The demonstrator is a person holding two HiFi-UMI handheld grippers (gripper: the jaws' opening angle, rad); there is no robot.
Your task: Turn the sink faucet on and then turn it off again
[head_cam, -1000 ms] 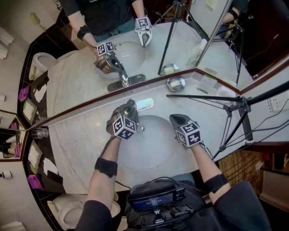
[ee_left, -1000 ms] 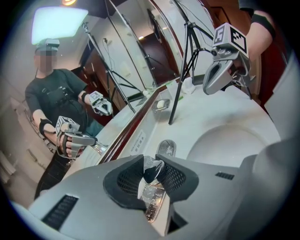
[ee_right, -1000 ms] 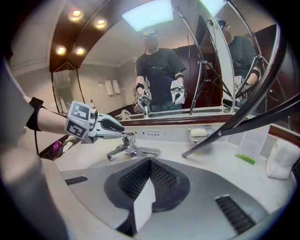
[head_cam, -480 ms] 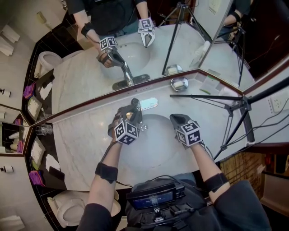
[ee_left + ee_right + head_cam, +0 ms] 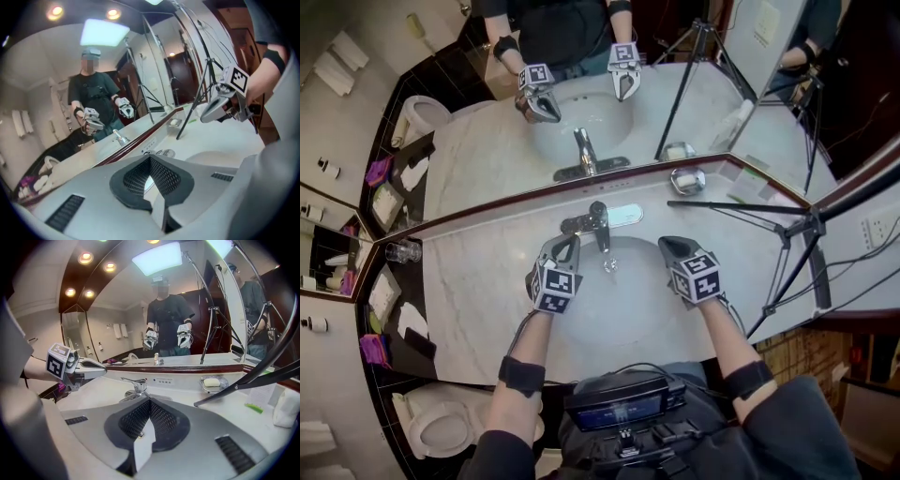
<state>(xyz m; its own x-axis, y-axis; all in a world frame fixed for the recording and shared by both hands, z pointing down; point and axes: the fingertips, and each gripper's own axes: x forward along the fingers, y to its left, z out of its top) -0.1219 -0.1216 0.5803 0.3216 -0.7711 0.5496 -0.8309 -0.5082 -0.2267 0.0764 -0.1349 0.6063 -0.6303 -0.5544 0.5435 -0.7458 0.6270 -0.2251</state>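
The chrome faucet [image 5: 598,221] stands at the middle of the marble counter's [image 5: 483,286] back edge, just below the mirror [image 5: 487,155], and its spout reaches out over the back rim of the oval basin [image 5: 630,302]. The left gripper [image 5: 566,249] hangs over the basin's left rim, just beside the faucet on its left and apart from it, with its tips pointing toward the mirror. Its jaws have just been closing, and the left gripper view shows the dark ribbed pads [image 5: 164,176] meeting with nothing between them. The right gripper [image 5: 667,246] hovers over the basin's right rim, well apart from the faucet. In the right gripper view its pads are pressed together in the same way and hold nothing, and the faucet shows just beyond their tips. A soap dish [image 5: 687,179] with a pale bar sits near the counter's back edge, to the right of the faucet. A black tripod [image 5: 787,225] stands at the counter's right end, with one leg stretching along the back edge. A clear glass [image 5: 405,251] stands at the back left corner. A toilet [image 5: 441,429] shows below the counter's left end. The mirror repeats the faucet, both grippers and the person who holds them.
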